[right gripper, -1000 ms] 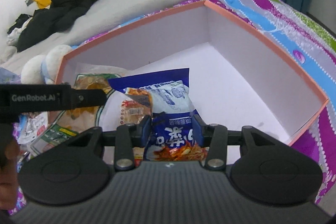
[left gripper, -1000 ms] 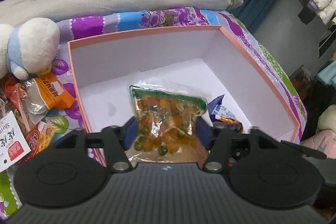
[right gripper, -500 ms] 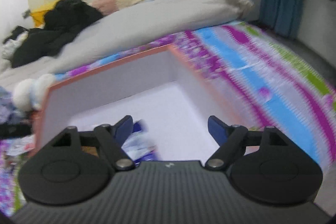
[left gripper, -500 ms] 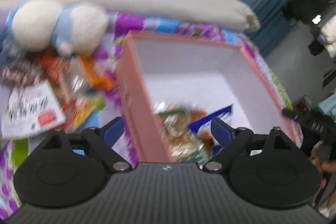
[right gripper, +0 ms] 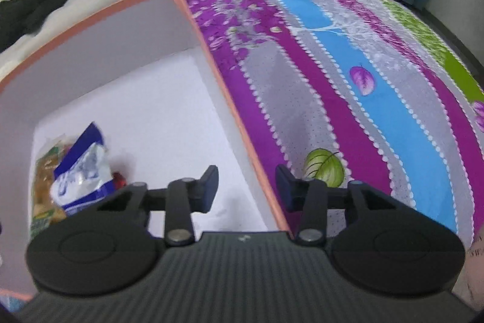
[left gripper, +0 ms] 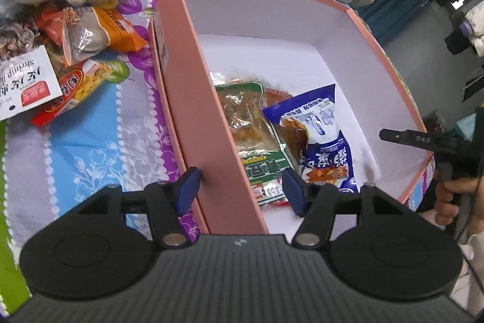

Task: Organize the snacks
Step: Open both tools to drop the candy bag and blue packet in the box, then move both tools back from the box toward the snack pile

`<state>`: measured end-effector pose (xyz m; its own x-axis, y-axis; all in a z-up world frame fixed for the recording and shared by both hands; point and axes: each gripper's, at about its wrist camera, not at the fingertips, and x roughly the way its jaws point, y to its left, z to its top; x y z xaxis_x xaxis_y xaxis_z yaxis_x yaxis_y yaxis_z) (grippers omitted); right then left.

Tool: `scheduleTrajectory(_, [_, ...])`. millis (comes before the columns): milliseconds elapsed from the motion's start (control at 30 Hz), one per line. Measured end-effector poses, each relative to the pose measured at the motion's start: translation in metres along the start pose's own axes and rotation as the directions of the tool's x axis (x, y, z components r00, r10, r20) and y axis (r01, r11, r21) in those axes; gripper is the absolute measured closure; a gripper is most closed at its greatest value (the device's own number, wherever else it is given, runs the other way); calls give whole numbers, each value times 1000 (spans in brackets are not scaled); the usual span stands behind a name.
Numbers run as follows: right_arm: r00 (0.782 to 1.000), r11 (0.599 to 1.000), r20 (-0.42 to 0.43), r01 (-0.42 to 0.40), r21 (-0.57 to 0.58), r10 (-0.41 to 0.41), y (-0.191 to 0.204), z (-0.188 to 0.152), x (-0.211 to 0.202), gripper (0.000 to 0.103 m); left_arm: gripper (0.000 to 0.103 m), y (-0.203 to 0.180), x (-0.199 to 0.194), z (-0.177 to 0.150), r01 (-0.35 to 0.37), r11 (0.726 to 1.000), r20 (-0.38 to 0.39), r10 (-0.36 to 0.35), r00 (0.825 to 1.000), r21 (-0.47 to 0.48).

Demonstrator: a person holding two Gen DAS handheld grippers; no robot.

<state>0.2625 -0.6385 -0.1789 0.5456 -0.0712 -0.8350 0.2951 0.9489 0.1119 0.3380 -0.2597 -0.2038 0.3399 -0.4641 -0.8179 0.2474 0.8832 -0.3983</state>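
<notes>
pink box point(left gripper: 196, 99), on bed: both claws straddled opposite walls, jaws just narrowing, apparently to shift it. left claw point(left gripper: 239, 188), right claw point(right gripper: 246, 186) not yet pinching.

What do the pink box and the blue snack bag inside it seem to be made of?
Pink box: probably stiff cardboard, matte; its walls are thin, straight and sharp-edged.
Blue snack bag: probably glossy plastic film; it is crinkled and catches the light.
</notes>
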Motion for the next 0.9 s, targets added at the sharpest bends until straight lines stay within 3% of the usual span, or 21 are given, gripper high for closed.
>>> scheduleTrajectory(100, [998,997,-18,-60,45,61,-6,-1,-5,58,38,0,-4,-1,-4,1000,3,4,1000,13])
scheduleTrajectory(500, [999,993,-42,13,-118,-19,55,-46,-27,58,38,10,-53,-26,-41,998,46,39,998,48])
scheduleTrajectory(567, [999,992,-29,27,-121,-31,61,-54,-31,58,38,17,-60,-29,-22,998,65,18,998,53])
scheduleTrajectory(733, [996,996,29,88,-1,-88,60,-62,-53,57,37,32,-96,-37,-33,998,135,27,990,48])
scheduleTrajectory(900, [976,984,129,174,33,-177,77,-73,-98,57,37,54,-144,-50,-51,998,202,41,978,44])
